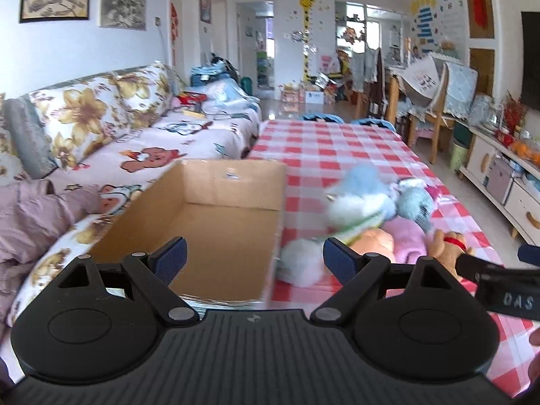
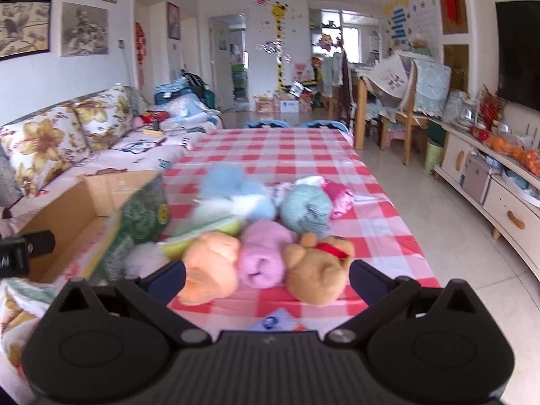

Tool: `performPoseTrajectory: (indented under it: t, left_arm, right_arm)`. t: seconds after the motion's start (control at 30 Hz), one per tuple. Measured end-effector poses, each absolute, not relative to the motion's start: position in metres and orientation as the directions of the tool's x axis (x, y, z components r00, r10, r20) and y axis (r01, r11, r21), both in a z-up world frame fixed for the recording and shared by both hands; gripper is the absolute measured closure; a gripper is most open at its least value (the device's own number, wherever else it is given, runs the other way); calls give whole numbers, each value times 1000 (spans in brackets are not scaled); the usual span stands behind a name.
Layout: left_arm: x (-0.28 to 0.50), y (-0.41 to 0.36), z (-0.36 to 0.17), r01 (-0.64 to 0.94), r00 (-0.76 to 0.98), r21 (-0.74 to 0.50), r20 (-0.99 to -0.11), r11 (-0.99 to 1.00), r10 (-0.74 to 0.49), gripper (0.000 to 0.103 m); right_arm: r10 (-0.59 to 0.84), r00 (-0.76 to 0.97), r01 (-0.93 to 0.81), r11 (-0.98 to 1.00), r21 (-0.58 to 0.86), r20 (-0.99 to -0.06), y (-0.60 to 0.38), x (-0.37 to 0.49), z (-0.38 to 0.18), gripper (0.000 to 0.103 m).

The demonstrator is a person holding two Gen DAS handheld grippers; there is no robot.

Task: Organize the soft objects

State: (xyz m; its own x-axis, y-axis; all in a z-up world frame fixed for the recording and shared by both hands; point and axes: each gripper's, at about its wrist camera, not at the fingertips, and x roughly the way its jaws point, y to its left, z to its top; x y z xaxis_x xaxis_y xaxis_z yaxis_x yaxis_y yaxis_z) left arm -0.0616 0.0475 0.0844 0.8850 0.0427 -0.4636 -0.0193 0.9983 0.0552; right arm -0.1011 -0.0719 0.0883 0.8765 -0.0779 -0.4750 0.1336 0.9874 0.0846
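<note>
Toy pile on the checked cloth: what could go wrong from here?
The brown bear and pink roll lie pressed together, so the right gripper, jaws wide, may catch both. The cardboard box sits at the table's edge, so a nudge might tip it toward the sofa.

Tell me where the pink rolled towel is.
In the right wrist view the pink rolled towel lies on the checked tablecloth, between the orange plush and the brown bear.
</note>
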Motion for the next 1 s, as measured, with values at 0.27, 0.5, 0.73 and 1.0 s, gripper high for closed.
performPoseTrajectory:
  t: [0.27,0.5,0.73,1.0]
  left_arm:
    - [-70,39,80,-69,906,46,-414,997,82,0]
    - [-56,37,81,-100,918,28,-383,995,103,0]
    - [-61,28,68,-117,929,13,-353,993,114,0]
    - [-68,36,64,-103,936,6,-338,995,100,0]
  right_arm:
    - [-14,907,48,996,71,-420,-36,-119,102,1]
    - [25,930,-13,999,34,-368,-13,-132,116,1]
    - [54,937,-45,998,32,-345,-4,-141,121,1]
    - [56,938,-51,998,24,-343,-4,-143,118,1]
